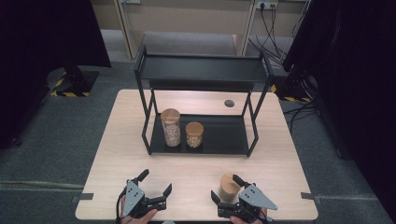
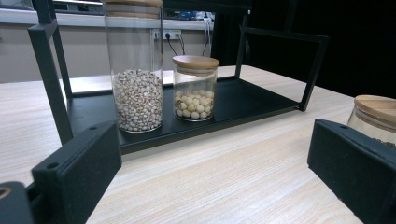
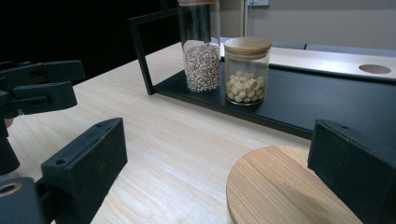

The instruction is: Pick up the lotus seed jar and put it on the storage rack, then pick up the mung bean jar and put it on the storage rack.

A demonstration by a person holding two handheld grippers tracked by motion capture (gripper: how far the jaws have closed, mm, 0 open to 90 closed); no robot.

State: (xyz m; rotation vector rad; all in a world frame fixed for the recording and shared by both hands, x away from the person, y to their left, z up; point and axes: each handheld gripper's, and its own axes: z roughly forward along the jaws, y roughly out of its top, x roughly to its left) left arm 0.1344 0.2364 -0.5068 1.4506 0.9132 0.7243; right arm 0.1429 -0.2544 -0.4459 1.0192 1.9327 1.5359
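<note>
Sitting near the bottom edge of the high view, the right gripper [image 1: 228, 187] has its jaws spread wide on either side of a short jar with a wooden lid [image 1: 229, 186]. Both jaws look close to the glass, but I can't tell if either one actually touches it. In the right gripper view the round lid [image 3: 280, 186] fills the lower right, just in front of the right-hand jaw and well apart from the left-hand one.

The left gripper [image 1: 155, 182] is at bottom left of the high view, jaws wide apart too, nothing between them but bare wooden table [image 1: 196, 163]. Its own view catches that same jar [image 2: 376, 114] peeking in at the right edge.

Up in the middle of the high view there's a black two-tier rack [image 1: 201, 70]. On its lower shelf, toward the left end, stand a tall jar [image 1: 171, 127] of small pale grains and a short jar [image 1: 194, 134] of bigger round white seeds, just beside each other, both upright, both with wooden lids. Top shelf is bare.
</note>
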